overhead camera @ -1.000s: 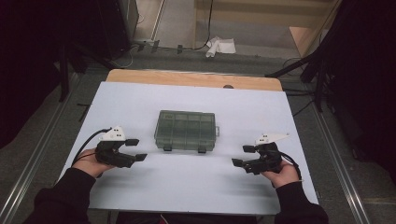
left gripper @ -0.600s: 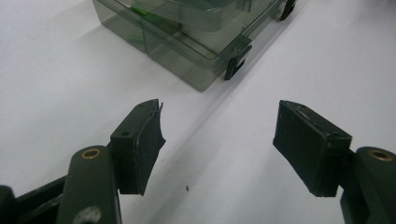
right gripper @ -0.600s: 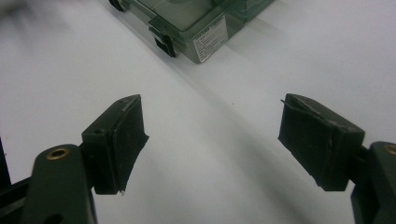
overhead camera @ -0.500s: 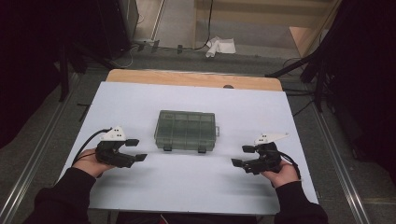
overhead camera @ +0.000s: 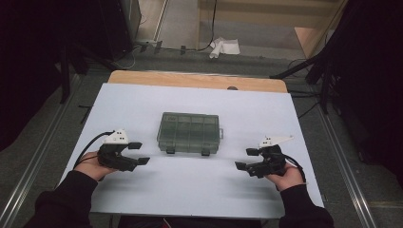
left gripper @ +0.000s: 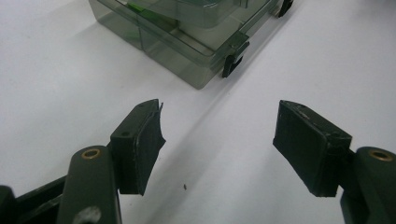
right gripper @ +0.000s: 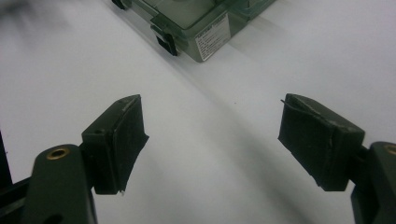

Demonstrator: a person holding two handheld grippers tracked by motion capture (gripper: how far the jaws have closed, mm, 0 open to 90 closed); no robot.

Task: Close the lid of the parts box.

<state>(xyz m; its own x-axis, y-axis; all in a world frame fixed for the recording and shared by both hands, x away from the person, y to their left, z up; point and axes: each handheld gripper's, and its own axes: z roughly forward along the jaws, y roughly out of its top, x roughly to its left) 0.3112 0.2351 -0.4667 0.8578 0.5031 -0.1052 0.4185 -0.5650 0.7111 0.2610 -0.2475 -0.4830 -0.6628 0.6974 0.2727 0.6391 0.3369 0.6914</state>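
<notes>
White tabletop, grey floor, dark surroundings.

A small white label sits on the side wall of the clear green compartment box, near one of its black latches. Rows of fine print run across the label, but the lettering is too small to read. No other text, brand or number is legible.
</notes>
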